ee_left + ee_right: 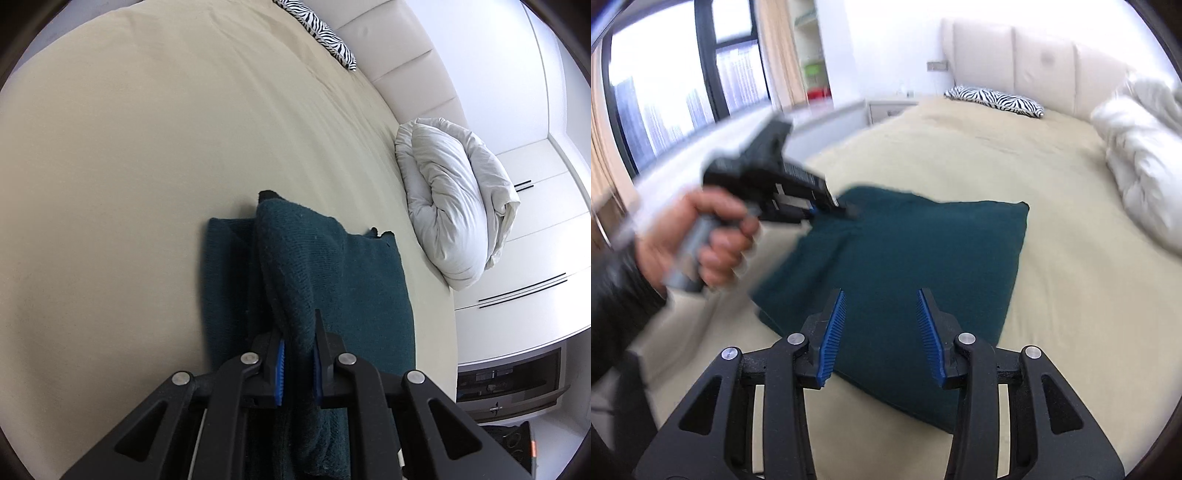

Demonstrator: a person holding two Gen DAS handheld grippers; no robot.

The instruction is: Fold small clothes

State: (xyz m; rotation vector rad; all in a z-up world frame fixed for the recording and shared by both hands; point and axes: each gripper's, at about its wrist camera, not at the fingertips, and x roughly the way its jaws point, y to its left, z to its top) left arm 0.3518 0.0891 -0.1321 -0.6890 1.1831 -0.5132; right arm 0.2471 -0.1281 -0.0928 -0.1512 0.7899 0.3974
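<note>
The left tongs (298,363) hide the near edge of the dark teal knit garment (332,273) where they pinch a raised fold of it between blue ribbed pads (279,373). Seen from the right wrist, those left tongs (846,211) and the hand (705,240) holding them are motion-blurred. The garment (916,269), soft and fuzzy, lies folded into a rough rectangle on the beige bed sheet (1071,314). The right tongs (881,334) hover spread over its near edge, gripping nothing. A crumpled white duvet (454,206) sits far right, a zebra-print pillow (995,100) by the padded headboard (1034,62)
</note>
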